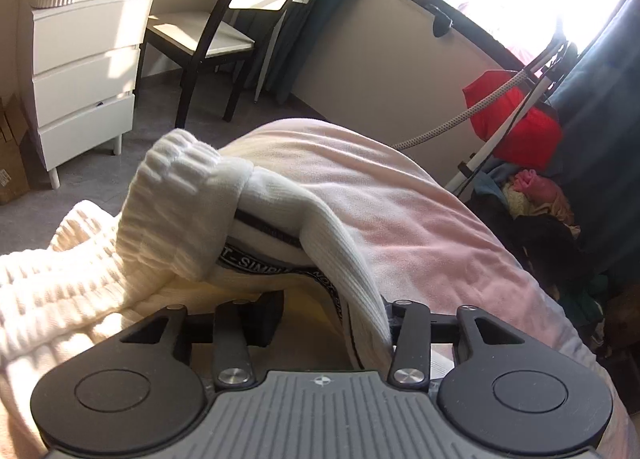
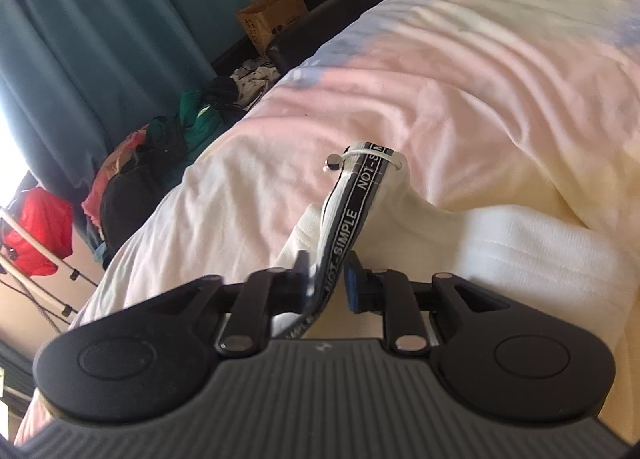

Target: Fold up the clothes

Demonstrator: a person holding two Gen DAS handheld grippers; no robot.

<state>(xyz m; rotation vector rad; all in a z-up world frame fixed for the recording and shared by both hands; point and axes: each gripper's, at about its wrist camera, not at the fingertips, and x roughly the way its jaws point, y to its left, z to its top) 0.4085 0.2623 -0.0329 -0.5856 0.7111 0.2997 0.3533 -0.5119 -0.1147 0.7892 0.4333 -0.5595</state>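
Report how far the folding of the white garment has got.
Done: nothing looks neatly folded yet; the white garment lies bunched on the pink bedspread. In hand: the right gripper has its jaws around the lettered strap; the left gripper sits at the fabric. Left: flattening and folding.

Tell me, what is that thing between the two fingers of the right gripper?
In the right wrist view, a black strap printed NOT-SIMPLE runs between the right gripper fingers, attached to a white garment on the bed.
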